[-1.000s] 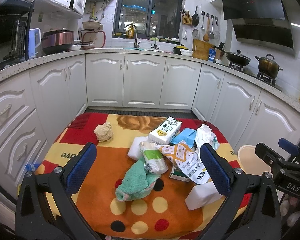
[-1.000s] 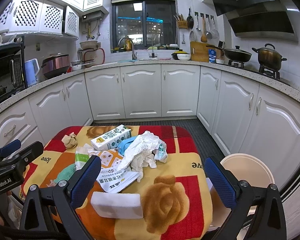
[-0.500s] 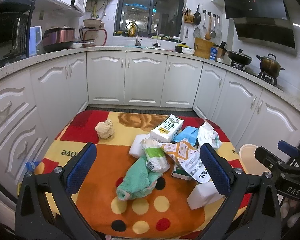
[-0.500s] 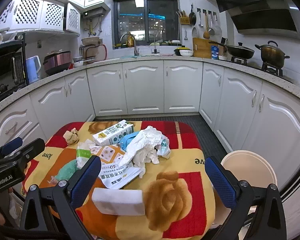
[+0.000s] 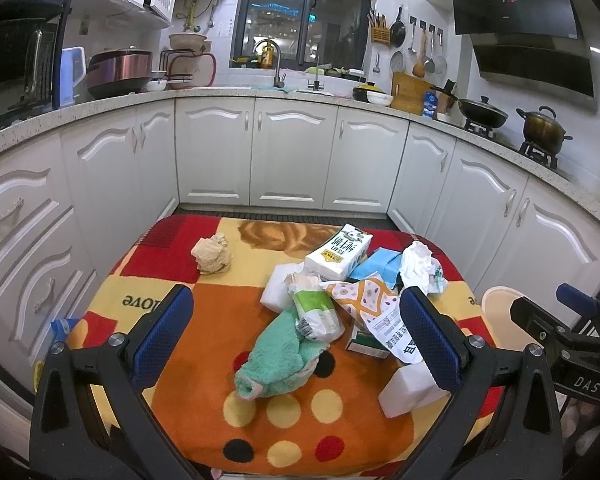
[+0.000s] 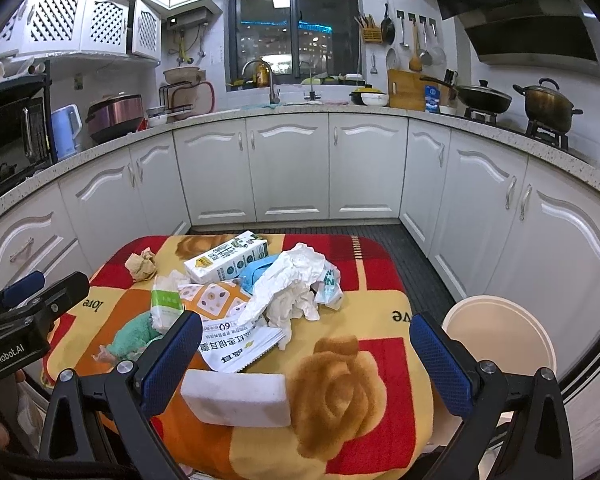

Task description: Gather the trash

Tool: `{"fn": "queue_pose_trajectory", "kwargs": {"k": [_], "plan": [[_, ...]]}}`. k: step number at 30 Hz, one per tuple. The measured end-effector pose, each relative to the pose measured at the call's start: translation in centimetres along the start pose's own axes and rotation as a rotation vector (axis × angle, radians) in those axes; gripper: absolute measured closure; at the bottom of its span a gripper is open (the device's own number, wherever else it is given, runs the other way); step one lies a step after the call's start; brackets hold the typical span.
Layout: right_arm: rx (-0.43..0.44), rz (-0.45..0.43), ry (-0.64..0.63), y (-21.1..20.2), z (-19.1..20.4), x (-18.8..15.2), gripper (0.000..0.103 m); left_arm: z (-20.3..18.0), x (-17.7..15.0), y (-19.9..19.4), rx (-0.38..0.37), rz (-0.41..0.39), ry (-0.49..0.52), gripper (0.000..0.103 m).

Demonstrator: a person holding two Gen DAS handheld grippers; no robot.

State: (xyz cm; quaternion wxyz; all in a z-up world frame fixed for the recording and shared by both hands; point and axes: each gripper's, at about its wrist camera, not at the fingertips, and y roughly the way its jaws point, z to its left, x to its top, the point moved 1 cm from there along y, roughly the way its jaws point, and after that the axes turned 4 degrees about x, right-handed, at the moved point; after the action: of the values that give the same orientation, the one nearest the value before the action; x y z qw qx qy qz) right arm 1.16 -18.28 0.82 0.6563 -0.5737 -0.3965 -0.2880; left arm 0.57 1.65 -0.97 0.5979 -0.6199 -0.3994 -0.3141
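A heap of trash lies on a table with a colourful cloth [image 5: 204, 344]: a milk carton [image 5: 338, 253], a crumpled brown paper ball [image 5: 212, 254], a green-white packet [image 5: 316, 312], printed paper [image 5: 384, 316], white crumpled tissue [image 6: 296, 284], a teal towel [image 5: 278, 356] and a white sponge block [image 6: 238, 398]. My left gripper [image 5: 296, 332] is open and empty above the near edge, over the towel. My right gripper [image 6: 306, 356] is open and empty above the near right side, just behind the sponge block. A cream bin [image 6: 500, 336] stands right of the table.
White kitchen cabinets [image 5: 292, 156] curve around the table on three sides. A dark floor mat [image 6: 416, 264] lies between table and cabinets. Pots [image 6: 546, 102] stand on the stove at right. The other gripper shows at each view's edge.
Both grippers have risen and pulled back a little, so the table looks slightly lower and farther. Nothing on the table has moved.
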Motion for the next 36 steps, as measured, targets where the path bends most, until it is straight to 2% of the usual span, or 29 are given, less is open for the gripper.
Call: {"fn": "queue_pose_trajectory", "kwargs": {"k": [9, 14, 20, 23, 28, 35, 36], "plan": [[0.019, 0.059, -0.015, 1.0, 0.0, -0.6, 0.000, 1.4, 0.3, 0.8, -0.008, 0.038, -0.021, 0.000], [0.064, 0.114, -0.008, 1.9, -0.2, -1.5, 0.000, 3.5, -0.4, 1.7, -0.031, 0.101, -0.047, 0.000], [0.148, 0.167, -0.008, 3.1, 0.0, -2.5, 0.000, 5.3, -2.0, 2.9, -0.073, 0.186, -0.027, 0.000], [0.181, 0.195, -0.011, 3.9, 0.2, -3.3, 0.000, 5.3, -2.7, 3.6, -0.102, 0.221, -0.013, 0.000], [0.232, 0.236, 0.001, 5.6, 0.8, -4.6, 0.000, 4.1, -3.3, 5.7, -0.106, 0.264, 0.027, 0.000], [0.266, 0.243, 0.022, 7.3, 1.0, -4.9, 0.000, 2.4, -3.9, 10.3, -0.115, 0.327, 0.088, 0.001], [0.274, 0.248, 0.019, 7.6, 1.1, -4.9, 0.000, 2.3, -3.9, 10.7, -0.116, 0.335, 0.090, 0.004]]}}
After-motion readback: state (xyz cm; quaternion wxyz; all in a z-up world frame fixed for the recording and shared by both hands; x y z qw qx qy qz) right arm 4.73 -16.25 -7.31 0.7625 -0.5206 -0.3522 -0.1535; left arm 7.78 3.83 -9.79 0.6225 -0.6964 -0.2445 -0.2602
